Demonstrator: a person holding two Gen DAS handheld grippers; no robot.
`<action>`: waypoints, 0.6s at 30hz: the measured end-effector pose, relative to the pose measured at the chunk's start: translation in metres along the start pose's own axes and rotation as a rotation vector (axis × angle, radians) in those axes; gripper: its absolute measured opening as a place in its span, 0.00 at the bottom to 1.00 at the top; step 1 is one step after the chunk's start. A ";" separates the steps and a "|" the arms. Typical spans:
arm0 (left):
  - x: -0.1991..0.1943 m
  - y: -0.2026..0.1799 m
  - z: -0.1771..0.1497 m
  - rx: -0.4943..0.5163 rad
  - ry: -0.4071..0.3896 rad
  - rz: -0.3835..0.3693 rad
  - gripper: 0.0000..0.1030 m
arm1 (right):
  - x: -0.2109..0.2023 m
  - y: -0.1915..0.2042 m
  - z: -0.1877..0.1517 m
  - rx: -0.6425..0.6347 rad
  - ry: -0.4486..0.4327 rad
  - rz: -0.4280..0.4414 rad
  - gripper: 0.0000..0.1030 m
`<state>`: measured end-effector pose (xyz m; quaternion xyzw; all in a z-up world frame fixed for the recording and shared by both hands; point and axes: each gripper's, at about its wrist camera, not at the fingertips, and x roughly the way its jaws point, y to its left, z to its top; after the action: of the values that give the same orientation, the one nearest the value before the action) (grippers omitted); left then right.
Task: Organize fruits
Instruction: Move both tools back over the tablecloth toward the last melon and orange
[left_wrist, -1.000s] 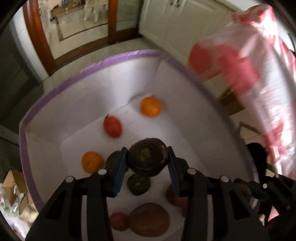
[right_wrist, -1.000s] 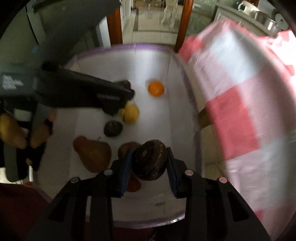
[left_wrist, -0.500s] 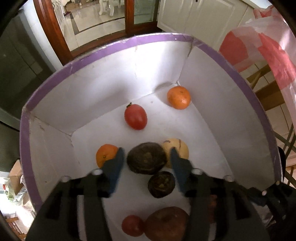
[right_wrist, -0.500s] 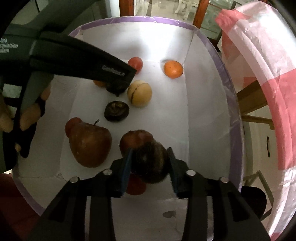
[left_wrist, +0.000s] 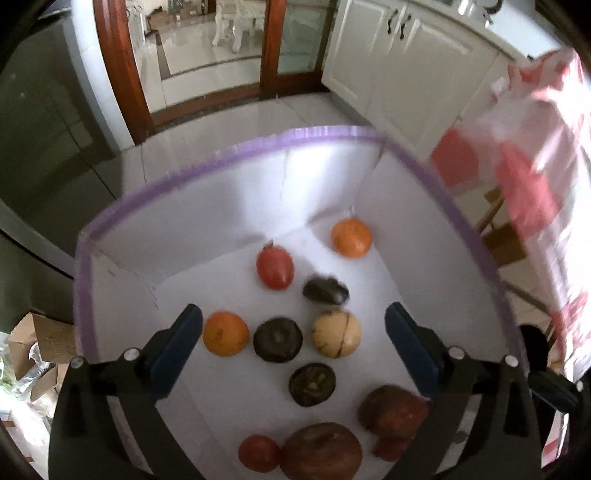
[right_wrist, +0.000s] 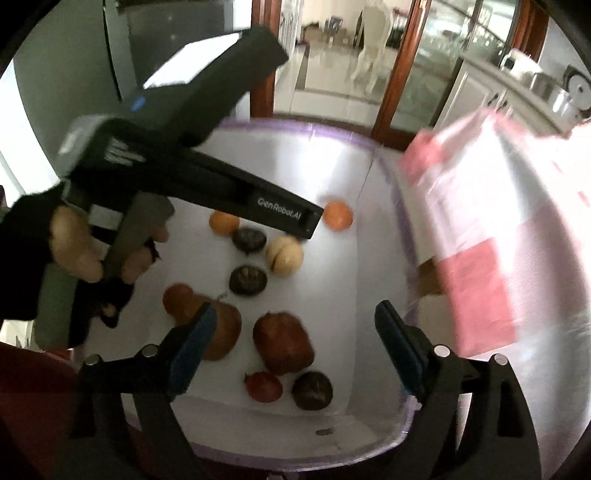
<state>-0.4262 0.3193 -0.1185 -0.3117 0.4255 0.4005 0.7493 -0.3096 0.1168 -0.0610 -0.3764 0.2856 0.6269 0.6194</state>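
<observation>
A white box with a purple rim (left_wrist: 236, 151) holds several fruits. In the left wrist view, two oranges (left_wrist: 225, 333), a red tomato (left_wrist: 275, 267), a pale round fruit (left_wrist: 335, 333) and three dark brown fruits (left_wrist: 277, 339) lie on its floor, with brown-red fruits (left_wrist: 320, 452) nearest me. My left gripper (left_wrist: 293, 332) is open and empty above the box. My right gripper (right_wrist: 291, 332) is open and empty above the near end; a dark fruit (right_wrist: 312, 390) lies below it. The left gripper's body (right_wrist: 207, 177) shows in the right wrist view.
A red-and-white checked cloth (left_wrist: 535, 206) hangs to the right of the box, also in the right wrist view (right_wrist: 498, 236). A wooden door frame (left_wrist: 122, 74) and white cabinets (left_wrist: 399, 66) stand behind. Cardboard boxes (left_wrist: 26, 343) lie on the floor at left.
Both grippers opened and let go of their dark fruits, which now lie in the box. Both grippers rose away from the box.
</observation>
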 end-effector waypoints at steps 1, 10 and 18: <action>-0.006 -0.001 0.003 -0.004 -0.018 0.005 0.97 | -0.009 -0.001 0.002 0.000 -0.025 -0.014 0.83; -0.088 -0.045 0.058 0.057 -0.249 0.124 0.99 | -0.111 -0.043 0.017 0.166 -0.318 -0.131 0.84; -0.143 -0.177 0.066 0.308 -0.434 -0.049 0.99 | -0.196 -0.140 -0.029 0.543 -0.490 -0.362 0.84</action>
<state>-0.2931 0.2393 0.0604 -0.1111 0.3030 0.3702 0.8711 -0.1769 -0.0075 0.1000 -0.0828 0.2139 0.4806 0.8464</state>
